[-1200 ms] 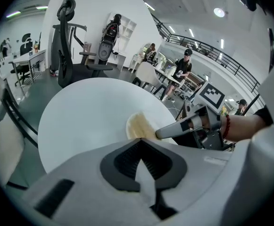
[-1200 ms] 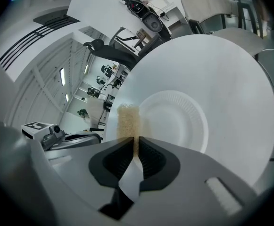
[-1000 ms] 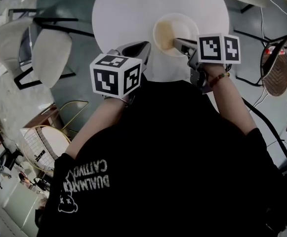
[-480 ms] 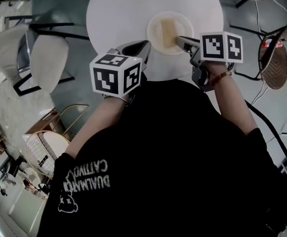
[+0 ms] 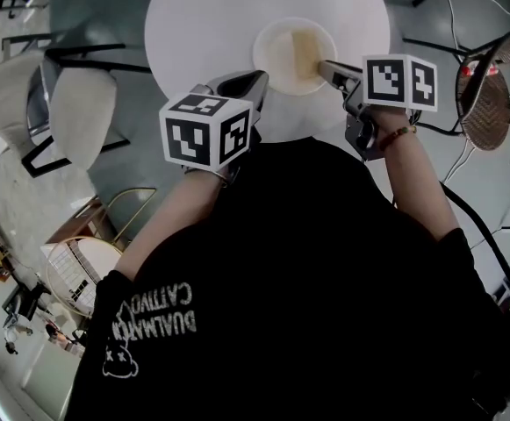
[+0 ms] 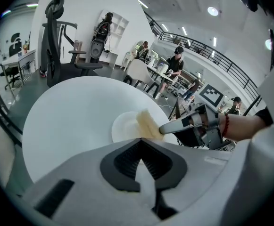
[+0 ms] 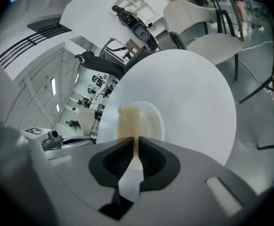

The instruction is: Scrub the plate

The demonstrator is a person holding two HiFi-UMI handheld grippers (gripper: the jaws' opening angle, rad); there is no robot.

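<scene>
Yellow sponge [image 7: 127, 121] is clenched in the right claw [image 7: 136, 142] and pressed onto the plate [image 5: 281, 73] just ahead of it, for scrubbing. Left claw [image 6: 139, 144] is closed at the plate's near rim, apparently pinching it steady. Table [image 5: 202, 24] edge lies close under both claws; bare top is left beyond.

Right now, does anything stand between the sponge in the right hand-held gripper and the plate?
Nothing visible does. The right hand-held gripper is shut on the sponge, which lies flat on the plate. The left hand-held gripper is only at the plate's near rim, beside the sponge.
</scene>
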